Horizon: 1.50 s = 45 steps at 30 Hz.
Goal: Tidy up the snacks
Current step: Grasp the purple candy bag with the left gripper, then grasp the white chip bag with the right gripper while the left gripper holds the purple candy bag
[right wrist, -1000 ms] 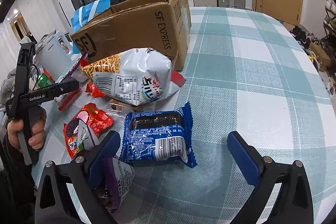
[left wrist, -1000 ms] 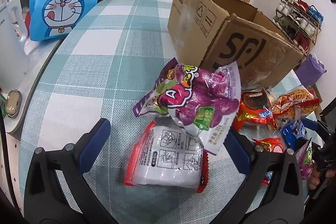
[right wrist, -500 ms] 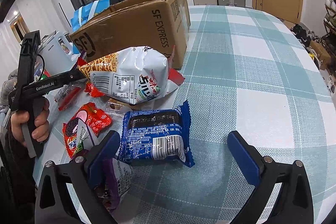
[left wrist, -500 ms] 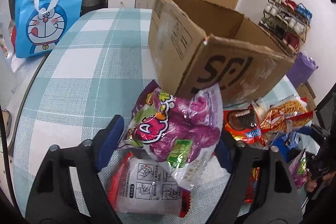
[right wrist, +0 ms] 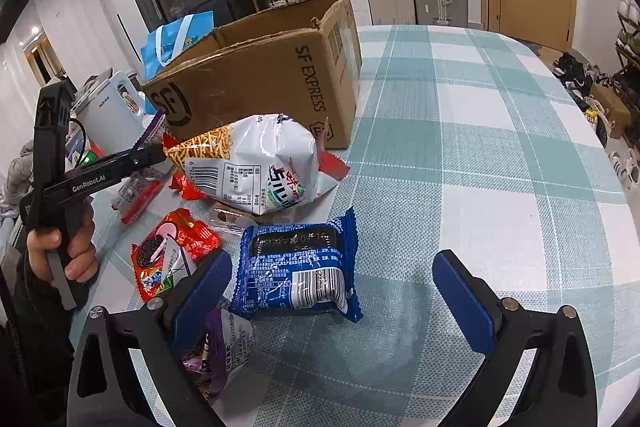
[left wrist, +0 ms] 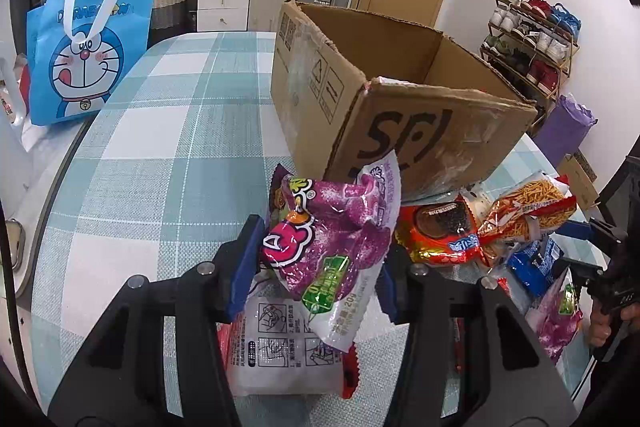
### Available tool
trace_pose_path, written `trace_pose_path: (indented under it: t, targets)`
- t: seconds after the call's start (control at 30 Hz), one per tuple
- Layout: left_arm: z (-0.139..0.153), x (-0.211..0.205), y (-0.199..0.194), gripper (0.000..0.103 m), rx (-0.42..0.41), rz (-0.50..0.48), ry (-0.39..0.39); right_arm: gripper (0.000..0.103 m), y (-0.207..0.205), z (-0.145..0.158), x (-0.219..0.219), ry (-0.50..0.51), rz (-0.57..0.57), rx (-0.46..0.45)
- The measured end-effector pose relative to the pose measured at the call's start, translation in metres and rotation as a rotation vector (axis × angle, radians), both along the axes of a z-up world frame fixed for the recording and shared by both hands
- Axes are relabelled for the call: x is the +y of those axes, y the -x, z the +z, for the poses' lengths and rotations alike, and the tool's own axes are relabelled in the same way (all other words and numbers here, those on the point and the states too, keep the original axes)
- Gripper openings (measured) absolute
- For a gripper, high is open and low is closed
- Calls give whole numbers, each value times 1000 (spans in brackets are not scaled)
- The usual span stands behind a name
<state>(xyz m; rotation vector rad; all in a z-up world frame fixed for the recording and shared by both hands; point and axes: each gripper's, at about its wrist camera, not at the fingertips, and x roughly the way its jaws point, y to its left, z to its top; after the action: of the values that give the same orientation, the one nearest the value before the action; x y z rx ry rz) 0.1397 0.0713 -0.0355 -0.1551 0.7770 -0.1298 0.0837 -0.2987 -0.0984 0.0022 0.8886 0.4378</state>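
My left gripper [left wrist: 316, 263] is shut on a purple snack bag [left wrist: 332, 239] and holds it in front of the open cardboard box [left wrist: 404, 99]. Below it lies a white and red packet [left wrist: 280, 351]. Red, orange and blue packs [left wrist: 440, 231] lie to the right of it. My right gripper [right wrist: 332, 291] is open over a blue cookie pack [right wrist: 300, 271] on the checked cloth. The left gripper also shows in the right wrist view [right wrist: 148, 157], beside a white noodle-snack bag [right wrist: 256, 163], with the box [right wrist: 260, 83] behind.
A blue Doraemon bag [left wrist: 88, 43] stands at the table's far left. A red cookie pack [right wrist: 168, 255] and a purple pack [right wrist: 216, 351] lie by my right gripper's left finger. A white kettle [right wrist: 112, 111] stands left of the box. Checked cloth [right wrist: 500, 147] stretches right.
My left gripper closed on the purple bag and lifted it toward the box. The right gripper stayed open over the blue pack.
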Motion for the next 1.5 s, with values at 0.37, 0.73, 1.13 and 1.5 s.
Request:
trace_pose_path:
  t: [0.37, 0.73, 1.13, 1.5]
  targets:
    - [15, 3, 20, 47, -50, 7, -3, 102, -1, 17, 8, -105, -15, -53]
    - [22, 2, 26, 47, -63, 2, -9, 102, -15, 14, 37, -81, 24, -47]
    - [27, 3, 27, 47, -77, 0, -5, 102, -34, 14, 52, -73, 22, -35]
    - [37, 0, 33, 47, -98, -14, -2, 74, -28, 18, 59, -65, 44, -64]
